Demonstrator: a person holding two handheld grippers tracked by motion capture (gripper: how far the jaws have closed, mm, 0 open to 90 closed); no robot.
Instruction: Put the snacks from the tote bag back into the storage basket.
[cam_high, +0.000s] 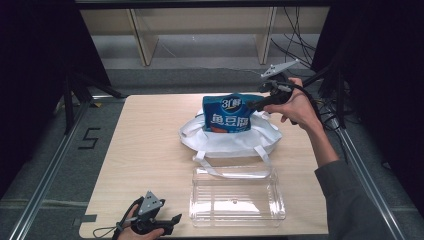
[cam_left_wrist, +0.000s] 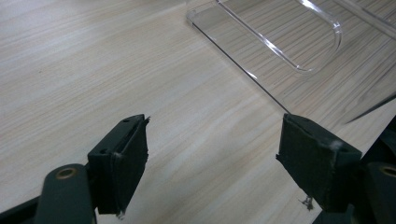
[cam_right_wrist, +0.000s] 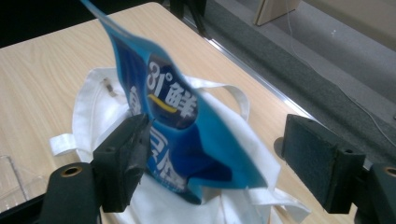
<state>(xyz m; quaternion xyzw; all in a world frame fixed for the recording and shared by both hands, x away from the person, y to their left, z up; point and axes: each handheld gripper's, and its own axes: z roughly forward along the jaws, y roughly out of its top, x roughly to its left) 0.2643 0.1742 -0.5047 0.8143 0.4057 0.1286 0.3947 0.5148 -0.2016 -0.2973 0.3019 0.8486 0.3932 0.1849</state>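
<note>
High view: right gripper (cam_high: 252, 105), jaws spread, reaches the blue pouch (cam_high: 227, 114); left gripper (cam_high: 172, 221) rests open, empty.

Your worktop (cam_high: 145, 150) is light wood grain. A clear plastic tray (cam_high: 235, 200) lies flat at its near edge, nothing visible inside. Beyond the far edge you have pale wooden shelving (cam_high: 200, 30), with black cables (cam_high: 300, 35) hanging at the right. A "5" marking (cam_high: 90, 138) sits on the floor, left.
</note>
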